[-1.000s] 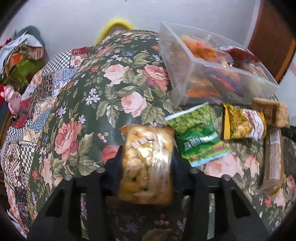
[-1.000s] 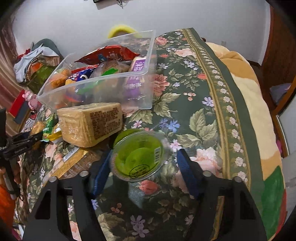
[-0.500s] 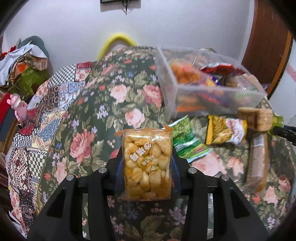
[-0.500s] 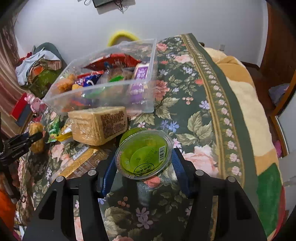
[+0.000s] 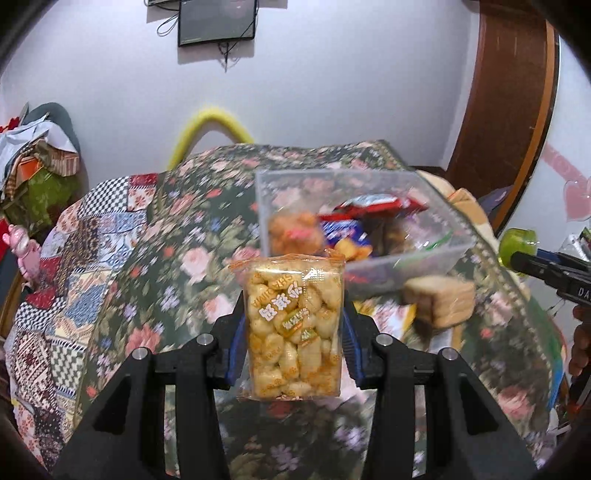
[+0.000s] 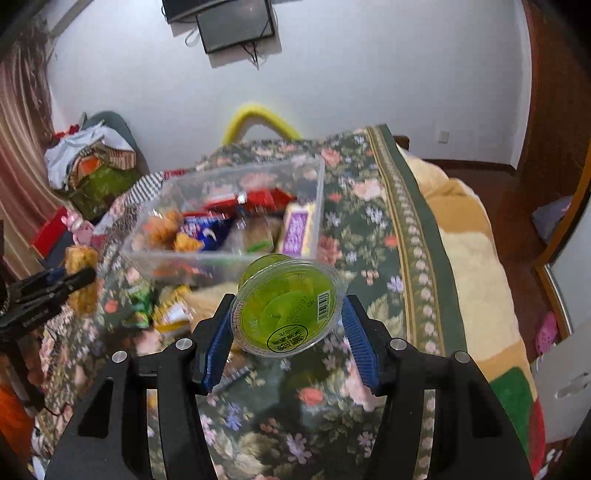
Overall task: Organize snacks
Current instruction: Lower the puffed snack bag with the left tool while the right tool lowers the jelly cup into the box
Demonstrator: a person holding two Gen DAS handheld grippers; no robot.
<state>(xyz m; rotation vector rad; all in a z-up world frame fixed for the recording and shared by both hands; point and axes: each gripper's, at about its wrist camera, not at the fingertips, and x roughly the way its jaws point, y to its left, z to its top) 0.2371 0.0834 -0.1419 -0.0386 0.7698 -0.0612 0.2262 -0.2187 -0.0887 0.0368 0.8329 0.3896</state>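
My left gripper (image 5: pixel 293 332) is shut on a clear bag of yellow puffed snacks (image 5: pixel 293 328) and holds it upright above the floral bedspread. My right gripper (image 6: pixel 286 328) is shut on a green jelly cup (image 6: pixel 288 308) with a clear lid, held tilted in the air. A clear plastic bin (image 5: pixel 354 218) with several snack packs stands beyond both grippers; it also shows in the right wrist view (image 6: pixel 229 218). The right gripper with its cup shows at the right edge of the left wrist view (image 5: pixel 517 251). The left gripper with its bag shows at the left of the right wrist view (image 6: pixel 79 280).
A wrapped biscuit block (image 5: pixel 439 299) and small green and yellow packets (image 6: pixel 166 306) lie on the bedspread in front of the bin. A pile of clothes (image 6: pixel 92 162) sits at the far left. A wall monitor (image 6: pixel 236 22) hangs behind the bed.
Both grippers have risen from the bedspread, the left with the snack bag and the right with the jelly cup. The bin now sits lower and farther ahead in both views.
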